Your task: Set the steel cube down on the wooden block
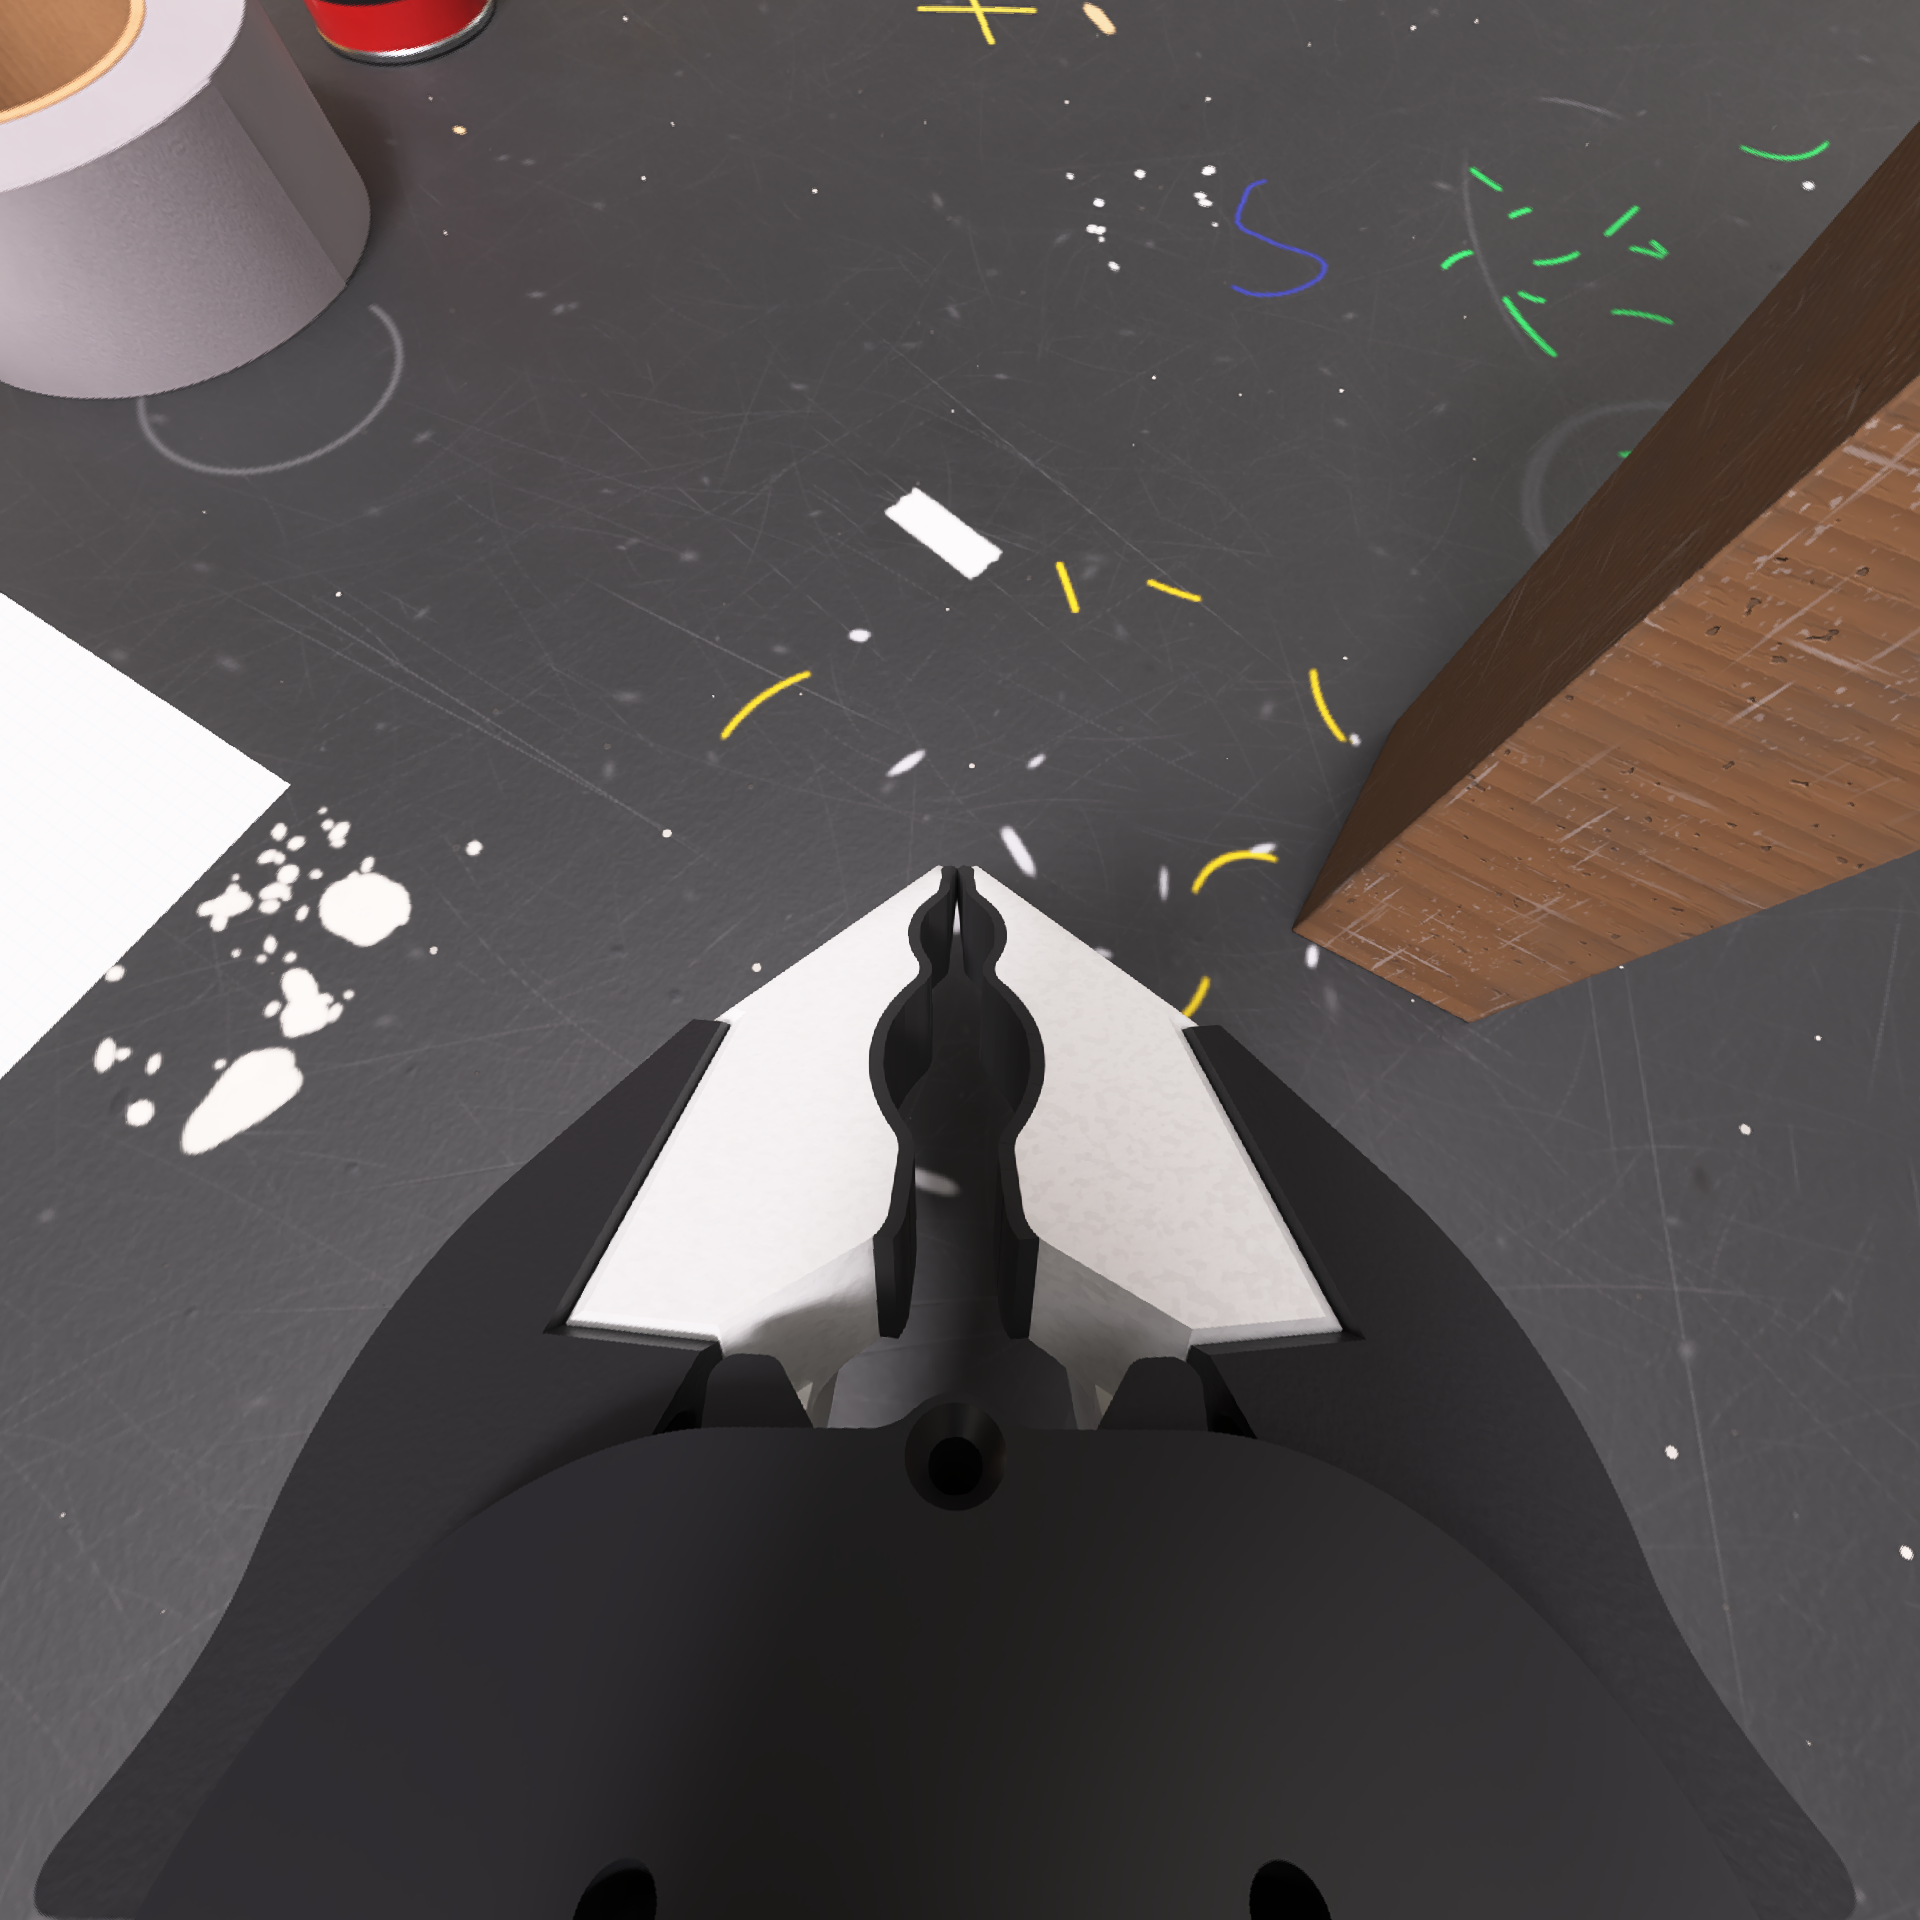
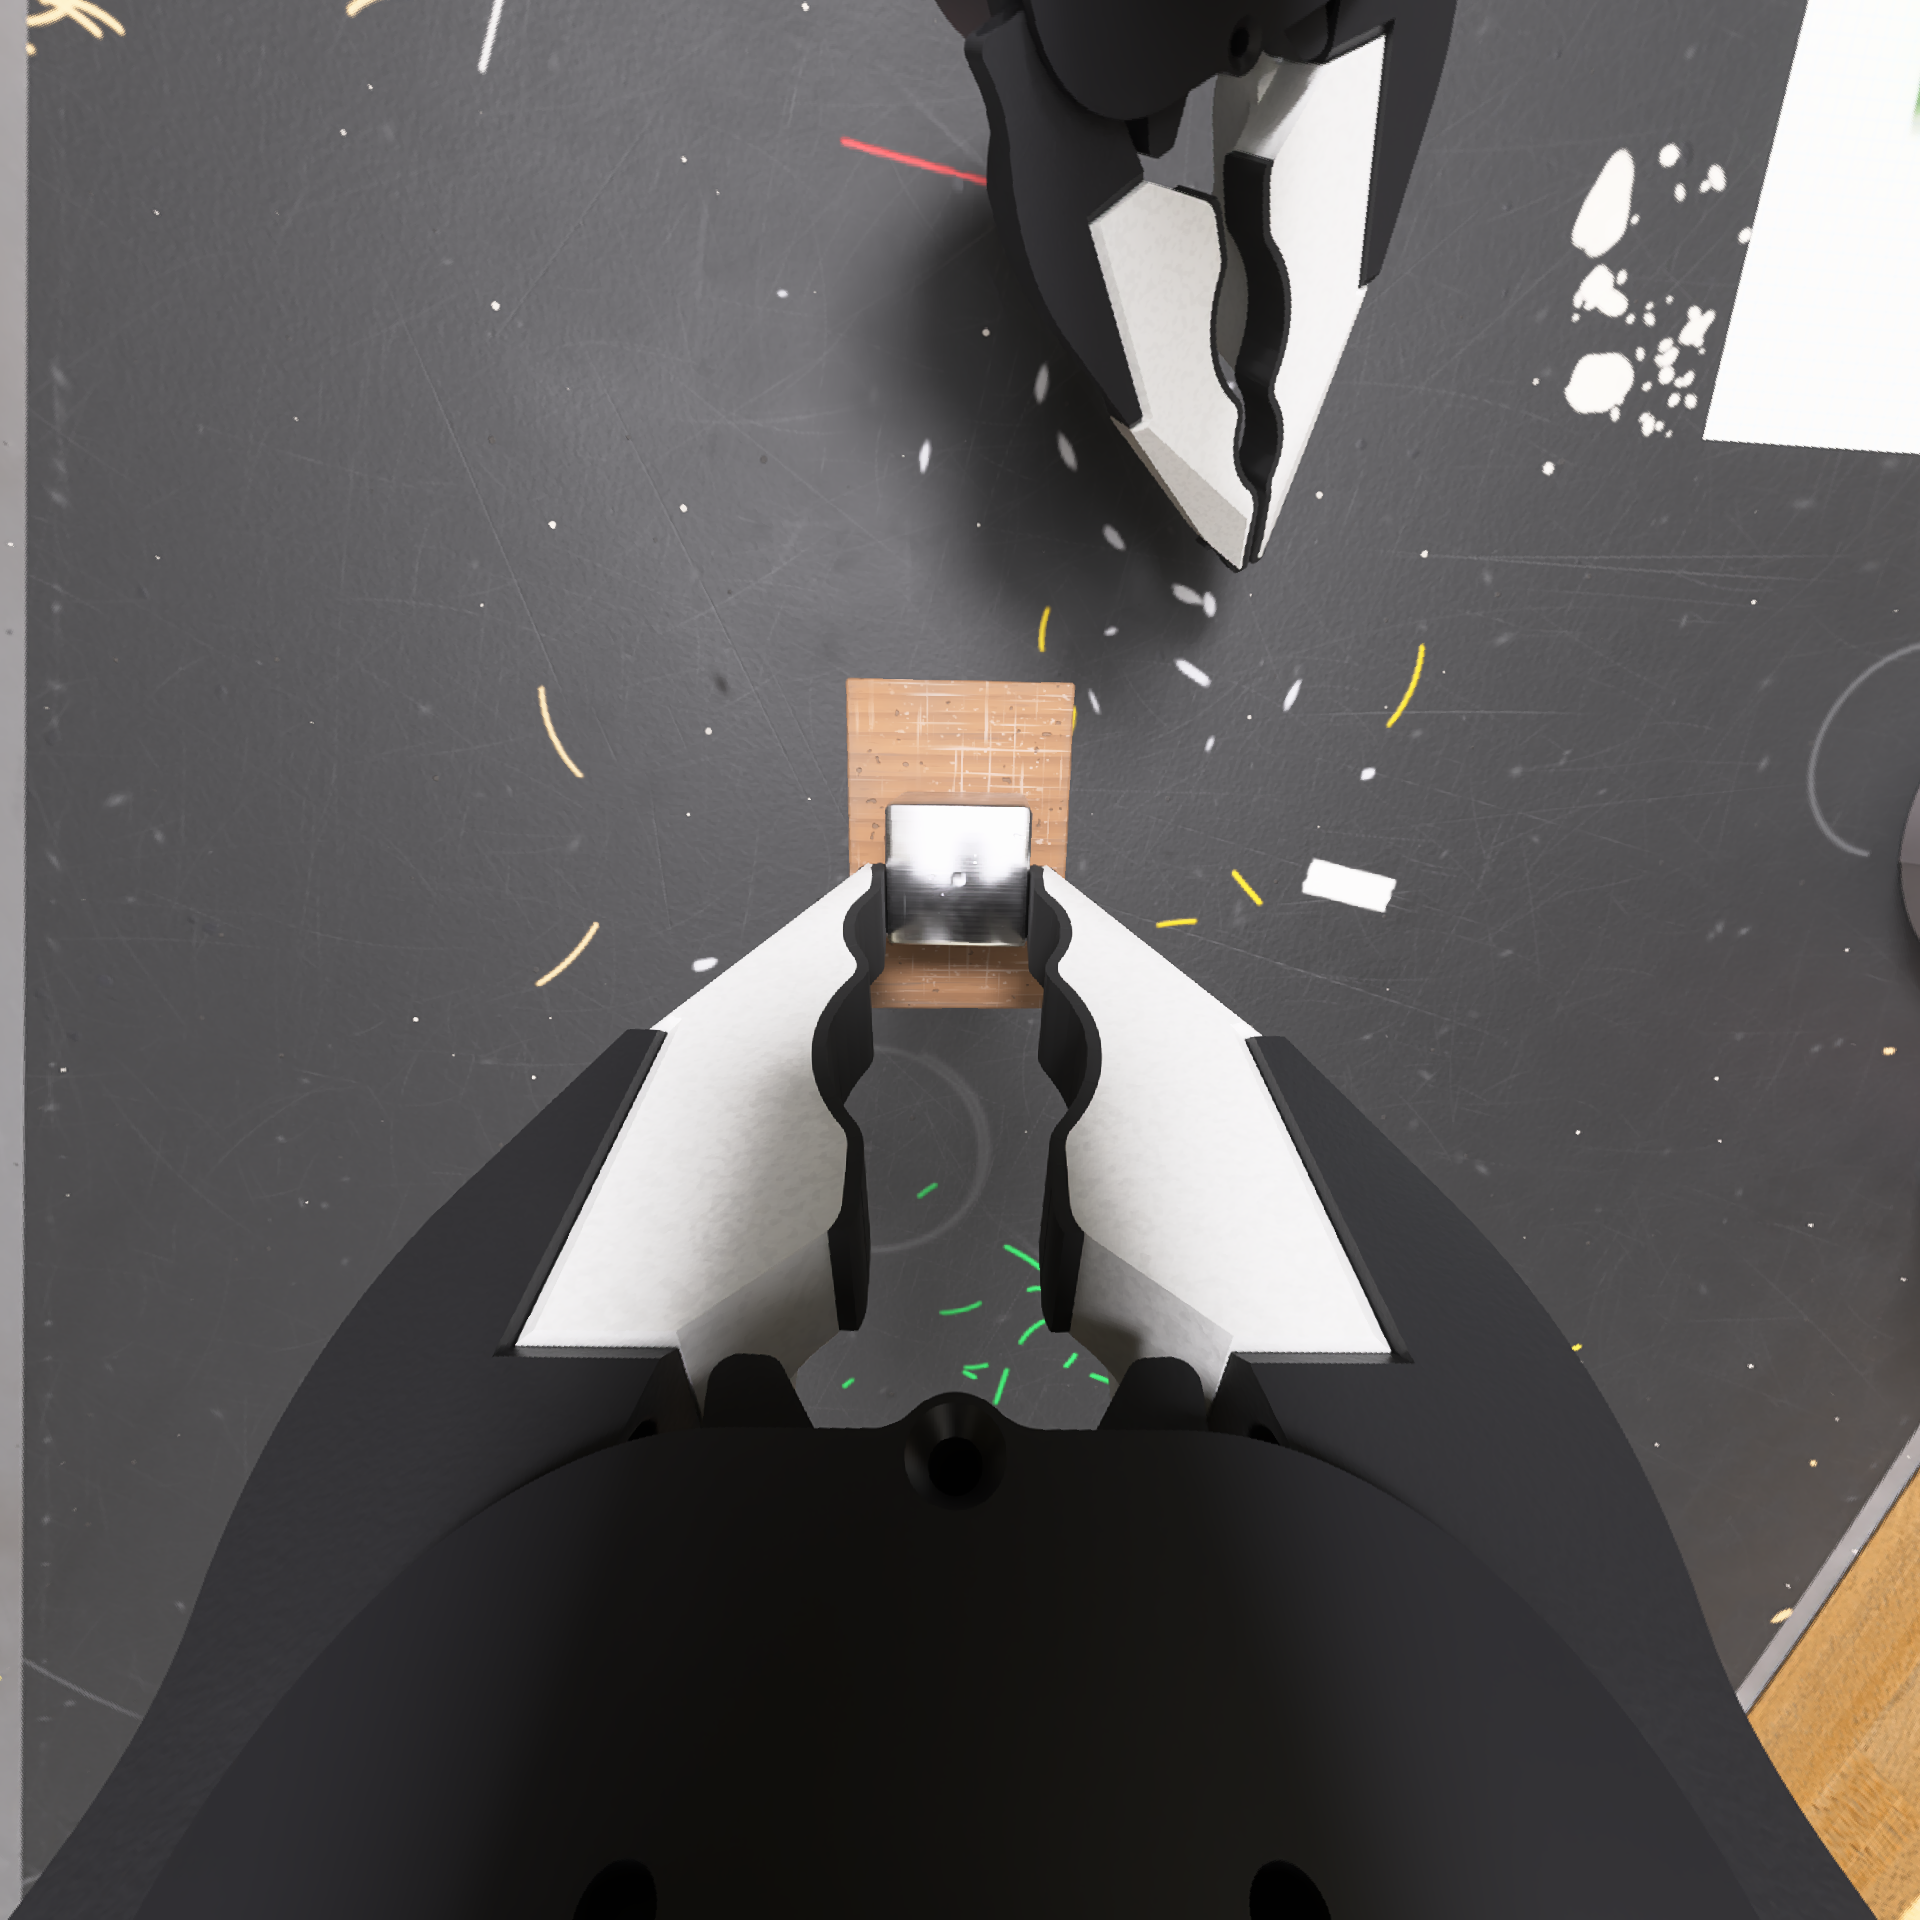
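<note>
In the right wrist view my right gripper (image 2: 958,888) is shut on the shiny steel cube (image 2: 958,868), with a fingertip pressed against each side. The cube is over the near half of the wooden block (image 2: 961,738), which stands on the dark table. I cannot tell whether the cube touches the block's top. My left gripper (image 1: 956,878) is shut and empty above the table, with the wooden block (image 1: 1662,727) to its right. It also shows in the right wrist view (image 2: 1252,551), beyond the block.
A grey tape roll (image 1: 156,208) and a red can (image 1: 400,26) stand at the far left in the left wrist view. A white sheet (image 1: 94,790) lies at the left, also seen in the right wrist view (image 2: 1829,260). The table's edge (image 2: 1829,1579) runs at the lower right.
</note>
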Tool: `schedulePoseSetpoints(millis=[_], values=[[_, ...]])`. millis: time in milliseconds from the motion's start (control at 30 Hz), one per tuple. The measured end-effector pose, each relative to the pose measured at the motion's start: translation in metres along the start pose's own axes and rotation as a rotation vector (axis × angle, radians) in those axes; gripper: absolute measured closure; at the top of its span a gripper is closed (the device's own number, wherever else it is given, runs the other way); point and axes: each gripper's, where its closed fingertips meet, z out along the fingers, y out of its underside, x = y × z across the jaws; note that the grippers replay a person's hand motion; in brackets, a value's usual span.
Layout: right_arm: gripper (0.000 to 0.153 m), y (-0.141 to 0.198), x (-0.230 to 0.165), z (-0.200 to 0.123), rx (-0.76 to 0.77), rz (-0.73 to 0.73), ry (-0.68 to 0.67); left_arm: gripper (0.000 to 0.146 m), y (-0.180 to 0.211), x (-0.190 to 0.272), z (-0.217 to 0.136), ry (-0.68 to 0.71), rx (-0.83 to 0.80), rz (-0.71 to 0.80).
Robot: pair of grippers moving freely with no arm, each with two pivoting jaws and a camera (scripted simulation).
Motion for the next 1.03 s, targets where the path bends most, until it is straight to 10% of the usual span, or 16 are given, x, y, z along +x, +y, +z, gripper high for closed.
schedulePoseSetpoints(millis=[567, 800, 1033], values=[[0.108, 0.017, 0.009, -0.039, 0.078, 0.072, 0.123, 0.146, 0.0, 0.001, -0.002, 0.003, 0.002, 0.001], [0.108, 0.152, 0.02, -0.093, 0.038, 0.366, 0.339, 0.146, -0.002, 0.002, -0.002, 0.003, 0.006, 0.005], [0.106, 0.291, -0.005, -0.07, -0.097, 0.535, 0.326, 0.146, 0.001, 0.002, 0.001, 0.001, -0.01, 0.005]])
